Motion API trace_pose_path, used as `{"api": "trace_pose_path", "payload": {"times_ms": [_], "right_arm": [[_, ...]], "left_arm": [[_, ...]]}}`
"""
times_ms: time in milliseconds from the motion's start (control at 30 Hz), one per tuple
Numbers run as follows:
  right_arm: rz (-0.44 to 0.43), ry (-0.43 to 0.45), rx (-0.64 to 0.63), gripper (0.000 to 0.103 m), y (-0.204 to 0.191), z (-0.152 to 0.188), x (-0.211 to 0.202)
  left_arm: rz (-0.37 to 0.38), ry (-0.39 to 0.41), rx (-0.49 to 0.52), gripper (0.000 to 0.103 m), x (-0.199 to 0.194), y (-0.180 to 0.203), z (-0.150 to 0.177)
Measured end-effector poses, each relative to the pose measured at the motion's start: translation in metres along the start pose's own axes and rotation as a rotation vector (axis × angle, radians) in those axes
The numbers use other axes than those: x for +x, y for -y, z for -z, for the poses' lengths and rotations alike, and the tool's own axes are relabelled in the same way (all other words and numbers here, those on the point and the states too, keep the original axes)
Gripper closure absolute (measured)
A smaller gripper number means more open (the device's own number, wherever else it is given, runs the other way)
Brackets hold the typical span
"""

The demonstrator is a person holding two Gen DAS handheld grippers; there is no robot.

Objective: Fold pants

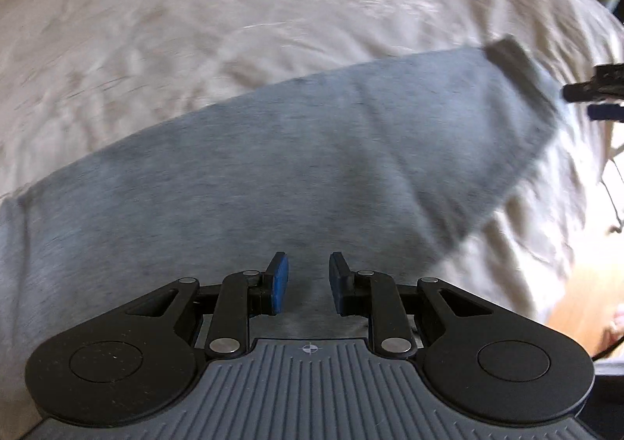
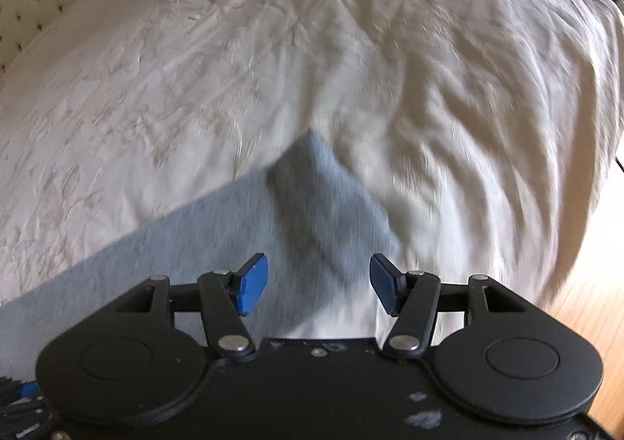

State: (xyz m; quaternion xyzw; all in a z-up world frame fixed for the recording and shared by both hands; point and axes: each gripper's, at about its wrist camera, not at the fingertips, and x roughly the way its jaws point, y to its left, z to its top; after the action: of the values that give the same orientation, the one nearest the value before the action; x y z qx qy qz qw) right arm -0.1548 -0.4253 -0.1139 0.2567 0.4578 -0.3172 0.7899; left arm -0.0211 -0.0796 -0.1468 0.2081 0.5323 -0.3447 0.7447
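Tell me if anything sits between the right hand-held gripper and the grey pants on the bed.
Nothing visible does. The right hand-held gripper hangs open directly above the grey pants, which lie on the cream bedspread with only air between.

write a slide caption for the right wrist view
Open right gripper above the grey pants lying on a cream bedspread.

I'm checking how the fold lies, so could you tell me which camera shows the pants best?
The left wrist view: the grey pants stretch across the frame on the bedspread, one dark end visible. The right wrist view shows only a blurred corner.
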Motion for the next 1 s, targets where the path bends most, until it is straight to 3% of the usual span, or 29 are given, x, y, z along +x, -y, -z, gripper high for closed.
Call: {"api": "trace_pose_path", "payload": {"times_ms": [167,267,400,600,633,700,767,833,1000], "right_arm": [[0.003,0.002,0.035,0.040,-0.006,0.035,-0.013],[-0.019,-0.007,0.025,0.040,-0.004,0.042,-0.010],[-0.045,-0.046,-0.004,0.040,0.008,0.026,0.012],[-0.139,-0.115,0.074,0.041,0.039,-0.012,0.050],[-0.168,-0.124,0.090,0.047,0.043,-0.016,0.053],[-0.270,-0.112,0.104,0.047,0.048,-0.026,0.053],[-0.379,-0.059,0.053,0.047,0.044,-0.034,0.044],[-0.429,-0.017,-0.017,0.043,0.038,-0.041,0.037],[-0.333,0.000,-0.118,0.043,0.036,-0.052,0.051]], "left_arm": [[0.034,0.009,0.034,0.080,0.005,0.015,-0.012],[0.007,0.019,0.039,0.080,0.009,0.024,-0.025],[-0.026,0.007,-0.027,0.080,0.023,0.033,-0.043],[-0.121,-0.044,-0.127,0.080,0.058,0.042,-0.063],[-0.133,-0.059,-0.145,0.080,0.063,0.042,-0.065],[-0.156,-0.073,-0.164,0.079,0.067,0.043,-0.068],[-0.177,-0.076,-0.162,0.079,0.068,0.046,-0.069],[-0.193,-0.080,-0.165,0.079,0.070,0.048,-0.069],[-0.222,-0.089,-0.193,0.079,0.070,0.050,-0.070]]}}
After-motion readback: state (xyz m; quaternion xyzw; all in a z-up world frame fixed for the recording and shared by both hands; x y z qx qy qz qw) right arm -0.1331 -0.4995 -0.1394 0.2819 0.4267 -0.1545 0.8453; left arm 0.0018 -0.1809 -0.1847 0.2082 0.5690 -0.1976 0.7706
